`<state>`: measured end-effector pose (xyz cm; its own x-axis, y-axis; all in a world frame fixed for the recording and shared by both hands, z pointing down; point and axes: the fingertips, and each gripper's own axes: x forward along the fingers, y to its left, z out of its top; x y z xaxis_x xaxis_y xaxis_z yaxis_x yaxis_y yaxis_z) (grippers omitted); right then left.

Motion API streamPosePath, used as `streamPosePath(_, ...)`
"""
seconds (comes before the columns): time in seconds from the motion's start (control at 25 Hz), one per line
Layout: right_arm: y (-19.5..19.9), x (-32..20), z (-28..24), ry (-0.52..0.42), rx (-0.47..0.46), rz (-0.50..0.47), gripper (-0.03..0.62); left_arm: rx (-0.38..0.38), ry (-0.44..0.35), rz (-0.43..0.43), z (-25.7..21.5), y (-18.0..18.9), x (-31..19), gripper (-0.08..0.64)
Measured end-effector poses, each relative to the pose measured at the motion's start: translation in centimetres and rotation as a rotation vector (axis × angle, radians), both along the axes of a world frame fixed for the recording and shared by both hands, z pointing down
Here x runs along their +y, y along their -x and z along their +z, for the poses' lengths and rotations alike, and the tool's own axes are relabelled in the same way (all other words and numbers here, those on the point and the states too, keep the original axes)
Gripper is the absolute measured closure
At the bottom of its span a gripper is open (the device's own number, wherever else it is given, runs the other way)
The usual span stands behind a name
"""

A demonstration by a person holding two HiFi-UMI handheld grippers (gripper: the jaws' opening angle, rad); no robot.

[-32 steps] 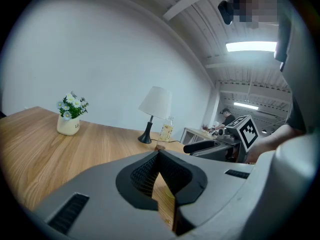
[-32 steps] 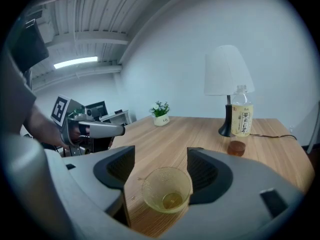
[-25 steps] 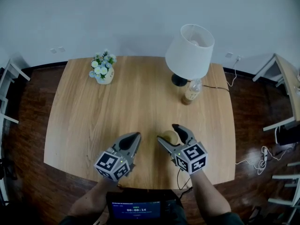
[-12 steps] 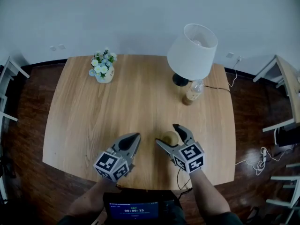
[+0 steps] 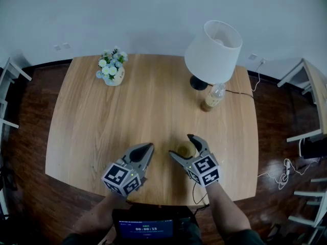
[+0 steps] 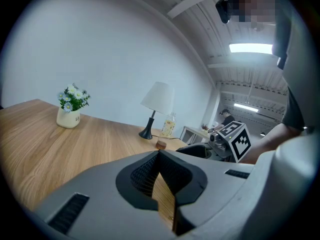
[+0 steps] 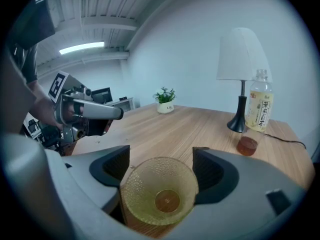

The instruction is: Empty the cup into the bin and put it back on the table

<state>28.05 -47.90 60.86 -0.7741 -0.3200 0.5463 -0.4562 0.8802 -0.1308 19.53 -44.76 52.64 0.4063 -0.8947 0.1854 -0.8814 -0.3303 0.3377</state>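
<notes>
The yellow cup (image 7: 159,196) stands upright on the surface (image 5: 143,101), directly between the jaws of the right tongs (image 5: 180,145), mouth up. Those tongs have just been opening and are released around it. The left tongs (image 5: 148,147), clenched on nothing, hover alongside, farther from the cup.

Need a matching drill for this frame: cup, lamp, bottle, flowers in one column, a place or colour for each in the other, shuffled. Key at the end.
1. cup
2. lamp
3. bottle
4. flowers

A. far left corner of the table
B. white shade
C. by the near edge
D. next to the lamp's base

Pairs: 1-C, 2-B, 3-D, 4-A
</notes>
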Motion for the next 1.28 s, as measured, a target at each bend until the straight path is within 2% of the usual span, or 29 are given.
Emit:
streamPosePath(0.12, -0.3, 0.3, 1.0, 0.008, 0.017, -0.01, 0.188, -0.003, 0.004, -0.002, 0.3, 0.1, -0.1, 0.56)
streamPosePath(0.2, -0.4, 0.6, 1.8, 0.023, 0.022, -0.017, 0.153, -0.003, 0.012, -0.004, 0.5, 0.2, -0.1, 0.56)
streamPosePath(0.36, -0.7, 1.0, 3.3, 0.022, 0.034, -0.025, 0.153, 0.002, 0.022, -0.005, 0.7, 0.0, 0.0, 0.56)
streamPosePath(0.68, -0.3, 1.2, 4.5, -0.002, 0.009, -0.033, 0.153, 0.003, 0.048, -0.008, 1.8, -0.4, 0.3, 0.56)
streamPosePath(1.04, 0.4, 0.9, 3.7, -0.04, -0.069, -0.052, 0.153, 0.001, 0.07, -0.018, 3.1, -0.5, 0.6, 0.56)
streamPosePath(1.28, -0.1, 1.2, 4.6, -0.043, -0.062, -0.075, 0.135, -0.002, 0.082, -0.021, 3.6, -0.7, 0.8, 0.56)
